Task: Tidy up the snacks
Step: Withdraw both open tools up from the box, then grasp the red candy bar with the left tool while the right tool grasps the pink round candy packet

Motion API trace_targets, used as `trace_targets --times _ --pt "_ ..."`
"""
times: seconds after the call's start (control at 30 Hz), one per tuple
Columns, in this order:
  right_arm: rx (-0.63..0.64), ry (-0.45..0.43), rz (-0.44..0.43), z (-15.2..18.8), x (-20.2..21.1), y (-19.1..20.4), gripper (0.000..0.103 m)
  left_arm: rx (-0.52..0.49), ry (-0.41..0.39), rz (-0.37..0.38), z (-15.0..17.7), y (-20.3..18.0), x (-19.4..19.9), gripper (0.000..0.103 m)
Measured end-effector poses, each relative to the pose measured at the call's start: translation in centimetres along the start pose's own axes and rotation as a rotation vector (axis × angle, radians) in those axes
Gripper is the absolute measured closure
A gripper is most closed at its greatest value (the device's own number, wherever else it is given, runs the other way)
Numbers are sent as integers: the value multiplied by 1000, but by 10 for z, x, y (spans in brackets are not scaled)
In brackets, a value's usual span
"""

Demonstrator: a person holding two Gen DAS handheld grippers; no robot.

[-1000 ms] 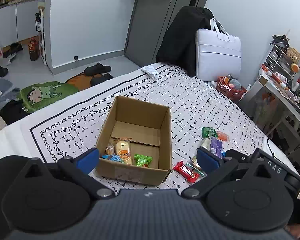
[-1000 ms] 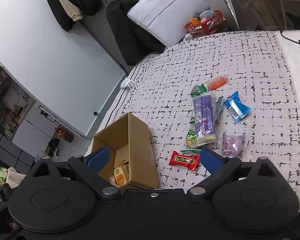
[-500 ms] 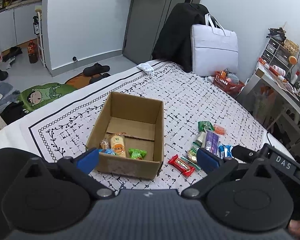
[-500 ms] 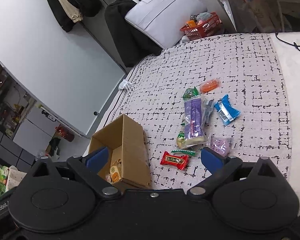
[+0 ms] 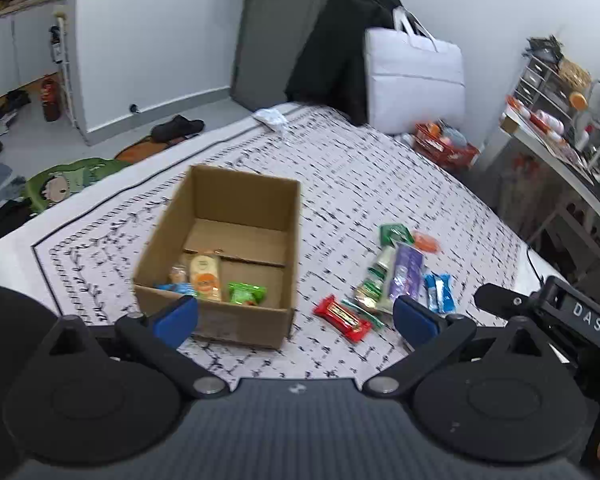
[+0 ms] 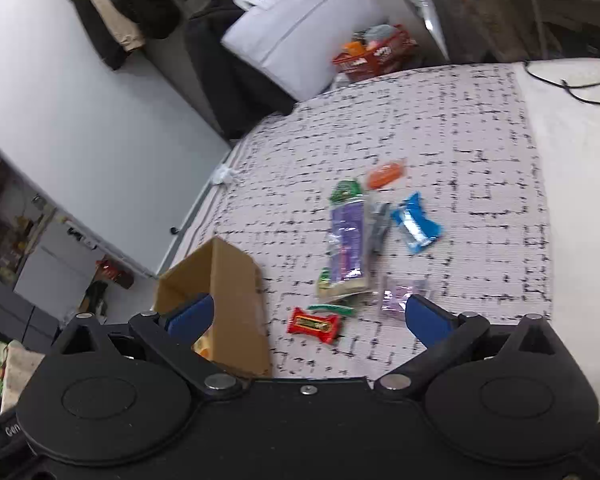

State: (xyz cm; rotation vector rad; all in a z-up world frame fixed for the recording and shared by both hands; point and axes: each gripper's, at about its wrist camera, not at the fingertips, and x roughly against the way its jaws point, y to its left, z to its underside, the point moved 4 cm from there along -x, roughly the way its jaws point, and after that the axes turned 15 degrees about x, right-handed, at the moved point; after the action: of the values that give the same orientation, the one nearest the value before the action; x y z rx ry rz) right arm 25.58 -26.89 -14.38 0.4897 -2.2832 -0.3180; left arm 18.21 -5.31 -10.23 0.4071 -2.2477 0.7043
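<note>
both grippers wide open over the bed, snacks split between box and bedspread

your left gripper (image 5: 296,314) hangs over the near edge of the bed (image 5: 380,168) with its blue pads spread wide and nothing between them. your right gripper (image 6: 308,314) is the same: its jaws have just been opening, they now stand fully apart, and nothing sits in the gap.

the cardboard box (image 5: 244,192) stands open on the patterned bedspread, toward the left side of the bed. inside it, against the near wall, lie a blue packet (image 5: 176,288), a yellow-and-orange packet (image 5: 206,276) and a green packet (image 5: 246,292).

the other snacks lie loose on the bedspread to the right of the box. the red bar (image 6: 315,325) is nearest you, just beside the box's right wall but apart from it. a thin green stick (image 6: 332,309) lies just beyond it. further in, a long purple pack (image 6: 346,240) lies with a green packet (image 6: 346,190) at its far end. an orange packet (image 6: 386,174) lies farthest from you. a blue wrapper (image 6: 416,224) lies to the right of the purple pack, and a pale purple packet (image 6: 398,296) lies just in front of your right gripper's right pad.

a white bag (image 5: 414,80) stands beyond the far edge of the bed.
</note>
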Motion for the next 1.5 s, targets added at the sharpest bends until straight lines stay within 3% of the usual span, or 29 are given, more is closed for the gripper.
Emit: trace_targets --times 0.23,0.4,0.53,0.73,1.1,1.5 --pt "-76 5 34 2 -9 -20 2 -41 17 28 12 -13 -21 0" --pt "-158 34 36 5 -20 -38 15 -41 51 61 21 -23 -38 0" --pt "-236 58 20 10 -31 -49 18 -35 58 83 24 -31 -53 0" --pt "-303 108 25 17 -51 -60 32 -9 83 78 31 -36 -79 4" --pt "-373 184 33 24 -83 -74 47 44 156 58 45 -45 -131 37" --pt "-383 239 22 28 -108 -81 52 54 172 -39 55 -46 -172 60"
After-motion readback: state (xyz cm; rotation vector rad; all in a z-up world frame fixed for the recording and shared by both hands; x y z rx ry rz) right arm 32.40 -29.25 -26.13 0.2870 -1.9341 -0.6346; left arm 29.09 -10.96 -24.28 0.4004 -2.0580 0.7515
